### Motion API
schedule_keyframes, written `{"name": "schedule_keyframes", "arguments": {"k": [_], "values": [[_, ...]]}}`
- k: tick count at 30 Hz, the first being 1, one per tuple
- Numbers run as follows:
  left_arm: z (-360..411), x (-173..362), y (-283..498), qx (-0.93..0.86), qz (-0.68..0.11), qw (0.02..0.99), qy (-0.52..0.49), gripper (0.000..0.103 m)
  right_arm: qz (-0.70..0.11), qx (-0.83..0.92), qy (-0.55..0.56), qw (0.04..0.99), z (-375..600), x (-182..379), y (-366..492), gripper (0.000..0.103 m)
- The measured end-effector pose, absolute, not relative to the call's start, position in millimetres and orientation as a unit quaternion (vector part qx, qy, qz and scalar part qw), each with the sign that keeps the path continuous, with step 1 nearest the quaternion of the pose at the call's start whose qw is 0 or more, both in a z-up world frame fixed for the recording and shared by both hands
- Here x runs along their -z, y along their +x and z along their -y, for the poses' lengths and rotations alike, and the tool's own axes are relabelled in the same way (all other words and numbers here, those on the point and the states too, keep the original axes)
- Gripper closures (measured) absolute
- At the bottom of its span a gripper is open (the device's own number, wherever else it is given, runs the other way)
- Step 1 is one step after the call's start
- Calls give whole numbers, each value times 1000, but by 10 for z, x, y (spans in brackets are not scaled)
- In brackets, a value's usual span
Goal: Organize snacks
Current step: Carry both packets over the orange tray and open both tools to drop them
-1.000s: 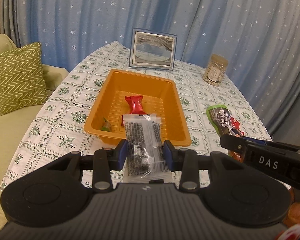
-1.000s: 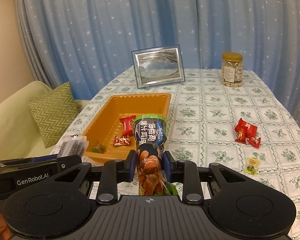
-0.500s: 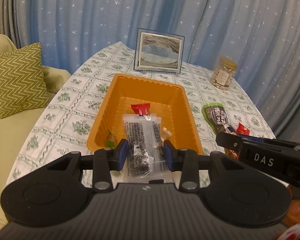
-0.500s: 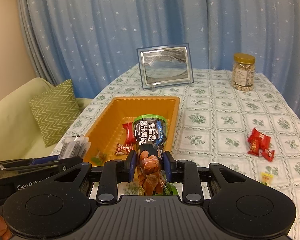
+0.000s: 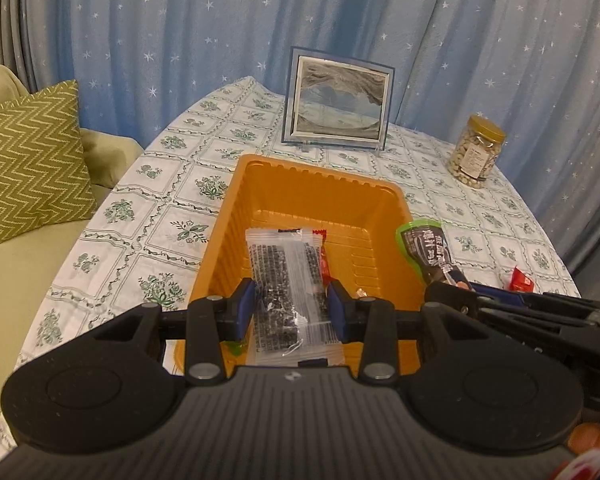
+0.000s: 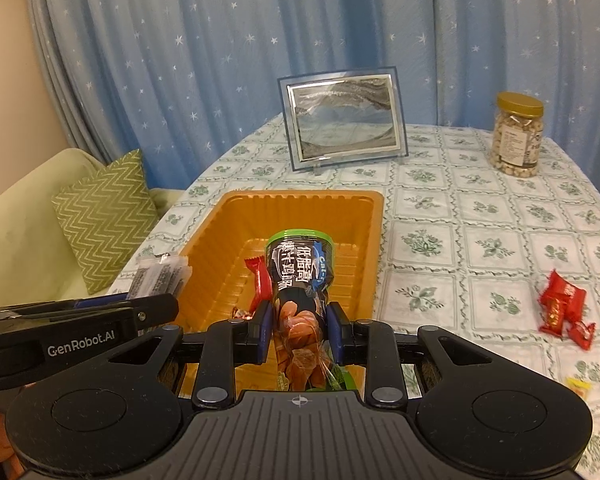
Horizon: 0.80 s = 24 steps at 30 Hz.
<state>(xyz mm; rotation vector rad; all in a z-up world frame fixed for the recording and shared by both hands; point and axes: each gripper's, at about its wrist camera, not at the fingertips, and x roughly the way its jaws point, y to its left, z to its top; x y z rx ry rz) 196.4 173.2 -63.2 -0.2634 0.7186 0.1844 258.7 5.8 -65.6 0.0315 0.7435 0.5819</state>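
Note:
My left gripper (image 5: 291, 312) is shut on a clear packet of dark snack (image 5: 286, 280) and holds it over the near end of the orange tray (image 5: 316, 196). My right gripper (image 6: 299, 326) is shut on a green and black snack pouch (image 6: 300, 276) over the same tray (image 6: 300, 204). A red candy (image 6: 259, 284) and small wrapped sweets lie in the tray. The pouch (image 5: 428, 252) and right gripper show at the right of the left wrist view; the clear packet (image 6: 160, 276) and left gripper show at the left of the right wrist view.
Red candy packets (image 6: 562, 308) and a small yellow sweet (image 6: 578, 384) lie on the floral tablecloth right of the tray. A picture frame (image 6: 344, 120) and a jar of nuts (image 6: 516, 136) stand at the back. A sofa with a zigzag cushion (image 5: 28, 160) is at the left.
Both grippers have moved forward with their snacks, from the tray's near edge to over its inside.

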Motion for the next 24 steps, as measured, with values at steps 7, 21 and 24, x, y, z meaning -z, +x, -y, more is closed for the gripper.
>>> {"name": "schedule_keyframes", "arguments": {"k": [7, 21, 24], "values": [[-1787, 739, 2153, -89, -357, 922, -119, 67, -362, -276, 20, 890, -110, 719, 2751, 74], [-1869, 774, 1972, -107, -348, 923, -126, 53, -375, -280, 31, 883, -132, 803, 2778, 74], [-1880, 776, 1889, -112, -349, 921, -130, 52, -373, -282, 34, 883, -143, 785, 2775, 74]]}}
